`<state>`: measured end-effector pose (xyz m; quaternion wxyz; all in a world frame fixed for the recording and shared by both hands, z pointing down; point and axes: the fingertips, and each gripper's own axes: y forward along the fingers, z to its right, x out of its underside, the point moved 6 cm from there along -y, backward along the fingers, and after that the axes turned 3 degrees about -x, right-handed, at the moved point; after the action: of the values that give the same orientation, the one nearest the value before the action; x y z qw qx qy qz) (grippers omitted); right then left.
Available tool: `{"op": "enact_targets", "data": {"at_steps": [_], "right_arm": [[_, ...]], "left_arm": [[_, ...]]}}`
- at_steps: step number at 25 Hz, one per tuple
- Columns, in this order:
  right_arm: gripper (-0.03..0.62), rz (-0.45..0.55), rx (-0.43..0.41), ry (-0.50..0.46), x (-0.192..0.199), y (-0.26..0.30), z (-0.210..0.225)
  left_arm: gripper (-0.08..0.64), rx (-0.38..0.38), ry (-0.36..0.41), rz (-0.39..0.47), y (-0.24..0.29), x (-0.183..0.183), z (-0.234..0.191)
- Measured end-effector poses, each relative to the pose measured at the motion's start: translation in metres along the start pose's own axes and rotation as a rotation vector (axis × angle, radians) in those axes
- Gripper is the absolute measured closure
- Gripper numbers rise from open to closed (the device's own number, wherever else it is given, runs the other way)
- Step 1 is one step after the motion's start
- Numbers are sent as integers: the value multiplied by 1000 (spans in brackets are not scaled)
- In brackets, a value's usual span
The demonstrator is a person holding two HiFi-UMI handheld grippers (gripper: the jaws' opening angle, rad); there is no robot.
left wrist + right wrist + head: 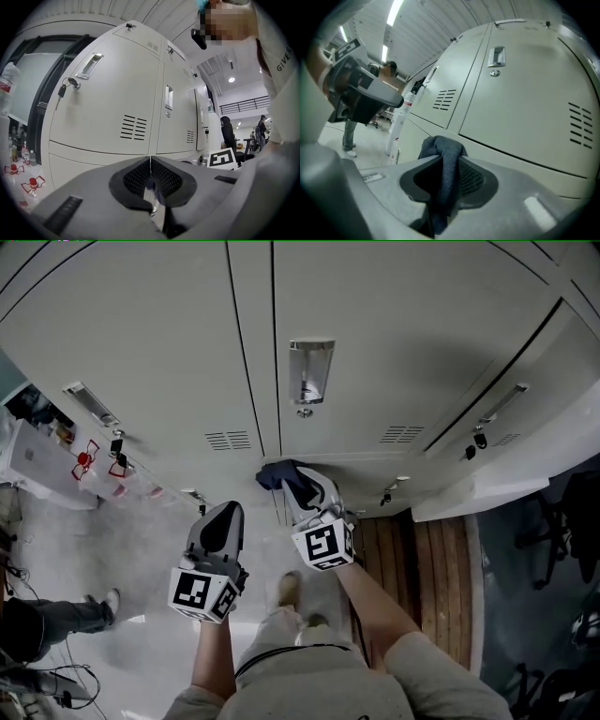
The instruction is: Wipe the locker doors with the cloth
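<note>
Jaws: right gripper (447, 161) is clamped on the cloth (443, 150). A dark blue fold is pinched between the jaws, and a bunch of it sticks out past the tips. Left gripper (150, 161) has its jaws pressed together with nothing in them.

Landmark is the recessed handle (310, 371) on the middle locker door (394, 324).
- In the head view the cloth sits straight below the handle, low on the locker bank, under the vent slots (228, 440). It's right up at the panel; can't confirm contact.
- Right gripper is below the handle, tips pointed at the lockers.
- Left gripper is below and left of the handle, beside the right one. It's held back off the doors, over the floor (141, 549).
- Key (62, 90) hangs in the lock of the door left of the handle.
</note>
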<state>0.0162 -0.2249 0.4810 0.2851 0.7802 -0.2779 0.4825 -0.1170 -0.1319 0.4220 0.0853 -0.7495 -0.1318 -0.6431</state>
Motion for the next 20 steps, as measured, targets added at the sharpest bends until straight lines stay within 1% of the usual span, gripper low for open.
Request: {"op": "enact_targets", "data": {"at_steps": [4,8,12,17,20], "right_arm": [[514,2,11,-92,5,3,-3],[517,-3,17,-131,10,-3,5],[518,-11,45,-152,19,-14,23],[518,-42,107,-113,34,-38,44],[518,-64,148,-125,51,-50,61]], "left_arm": [[555,-23,-2,-12,0,9,2],[555,-22,1,-25,6,19,3],[555,-8,5,-32,15,25,7],[555,2,10,-59,19,43,8],[555,11,-4,-54,23,46,12]]}}
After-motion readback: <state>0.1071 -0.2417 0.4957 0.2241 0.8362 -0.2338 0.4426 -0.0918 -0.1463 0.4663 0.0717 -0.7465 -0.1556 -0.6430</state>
